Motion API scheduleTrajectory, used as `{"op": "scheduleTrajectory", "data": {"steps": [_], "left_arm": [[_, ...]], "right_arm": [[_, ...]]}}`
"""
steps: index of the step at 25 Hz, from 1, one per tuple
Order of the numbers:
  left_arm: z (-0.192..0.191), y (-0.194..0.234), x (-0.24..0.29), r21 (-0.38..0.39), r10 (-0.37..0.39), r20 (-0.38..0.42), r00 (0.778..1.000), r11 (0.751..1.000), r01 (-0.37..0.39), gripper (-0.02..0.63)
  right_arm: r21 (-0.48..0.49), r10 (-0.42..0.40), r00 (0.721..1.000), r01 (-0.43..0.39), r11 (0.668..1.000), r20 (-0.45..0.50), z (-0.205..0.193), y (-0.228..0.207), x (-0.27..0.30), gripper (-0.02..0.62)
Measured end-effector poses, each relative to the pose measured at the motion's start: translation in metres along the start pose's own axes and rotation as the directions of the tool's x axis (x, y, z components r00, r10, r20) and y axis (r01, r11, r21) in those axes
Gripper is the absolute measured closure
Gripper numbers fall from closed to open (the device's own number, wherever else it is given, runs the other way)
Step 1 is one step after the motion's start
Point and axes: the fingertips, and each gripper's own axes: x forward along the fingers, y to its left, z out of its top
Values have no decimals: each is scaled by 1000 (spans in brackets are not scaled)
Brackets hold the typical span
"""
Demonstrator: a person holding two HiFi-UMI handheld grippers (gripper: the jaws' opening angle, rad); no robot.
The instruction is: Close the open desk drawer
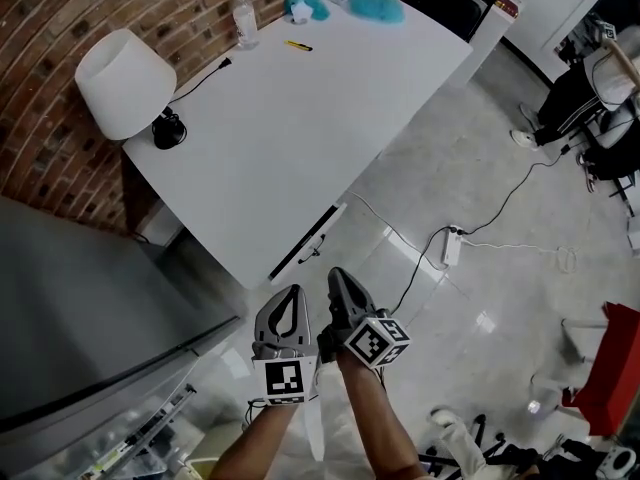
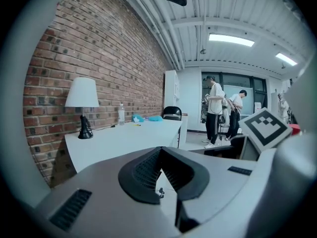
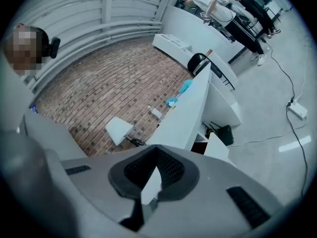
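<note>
The white desk [image 1: 300, 108] runs from the brick wall toward me. Its drawer [image 1: 308, 241] juts a little out of the desk's near edge, showing a dark slit. In the right gripper view the drawer's white front [image 3: 221, 147] stands off a dark opening. My left gripper [image 1: 288, 296] and right gripper [image 1: 338, 278] hang side by side just short of the drawer, over the floor, both shut with nothing in them. The jaws meet at their tips in the left gripper view [image 2: 161, 149] and the right gripper view [image 3: 157, 150]. Neither touches the drawer.
A white lamp [image 1: 124, 83], a water bottle [image 1: 245, 20], a yellow pen [image 1: 298, 45] and teal items [image 1: 376, 8] are on the desk. A grey cabinet [image 1: 80, 308] stands at left. A power strip [image 1: 450, 245] with cables lies on the floor. People [image 2: 216, 110] stand far off.
</note>
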Motion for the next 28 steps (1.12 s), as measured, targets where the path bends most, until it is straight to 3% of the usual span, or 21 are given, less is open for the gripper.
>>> {"op": "scheduleTrajectory", "data": {"steps": [12, 17, 22, 28], "left_arm": [[-39, 10, 12, -32, 22, -22, 1000, 999, -22, 598], [-47, 15, 17, -29, 31, -17, 999, 999, -32, 598], [-55, 18, 19, -51, 34, -18, 999, 998, -35, 598], [-69, 22, 19, -51, 37, -39, 999, 998, -39, 598]], "right_arm": [[44, 8, 999, -6, 999, -34, -40, -37, 15, 594], [121, -36, 999, 36, 992, -2, -44, -62, 20, 594], [264, -30, 1000, 29, 964, 0, -56, -79, 30, 594], [323, -31, 999, 40, 946, -35, -75, -96, 40, 594]]}}
